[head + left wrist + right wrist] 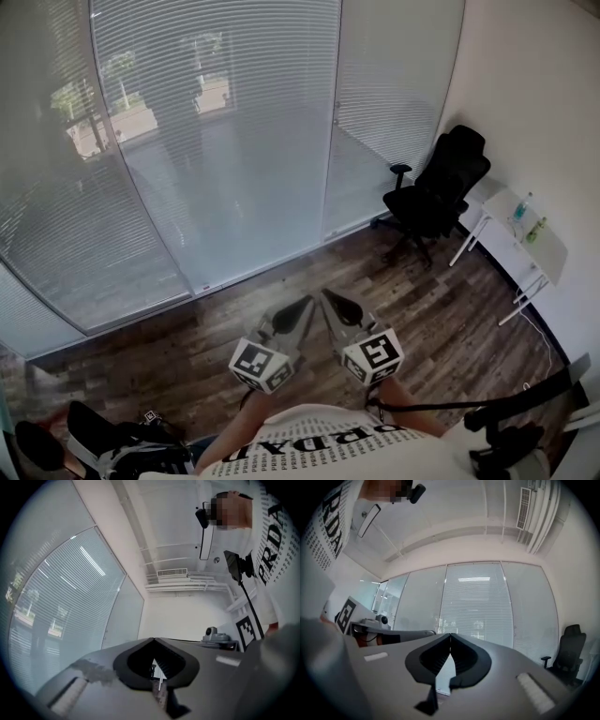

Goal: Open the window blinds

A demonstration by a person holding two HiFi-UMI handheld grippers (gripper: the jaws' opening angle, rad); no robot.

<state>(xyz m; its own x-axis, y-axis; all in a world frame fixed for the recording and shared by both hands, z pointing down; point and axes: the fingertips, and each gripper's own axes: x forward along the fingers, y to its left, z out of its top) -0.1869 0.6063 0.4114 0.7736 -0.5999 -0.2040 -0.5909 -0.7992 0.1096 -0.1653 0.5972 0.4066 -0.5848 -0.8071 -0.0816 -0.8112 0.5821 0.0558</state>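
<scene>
I see the white slatted window blinds [216, 122] lowered over the glass wall [56, 103] ahead, well apart from both tools. There's a black office chair [436, 187] at right. The left gripper [302, 306] and right gripper [330, 296] sit side by side, each with jaw tips together and gripping nothing.

To your right: black office chair [436, 192] on the wood-plank floor [187, 347], by the wall. White table [542, 260] just beside it; two bottles [535, 230] at its far edge.
</scene>
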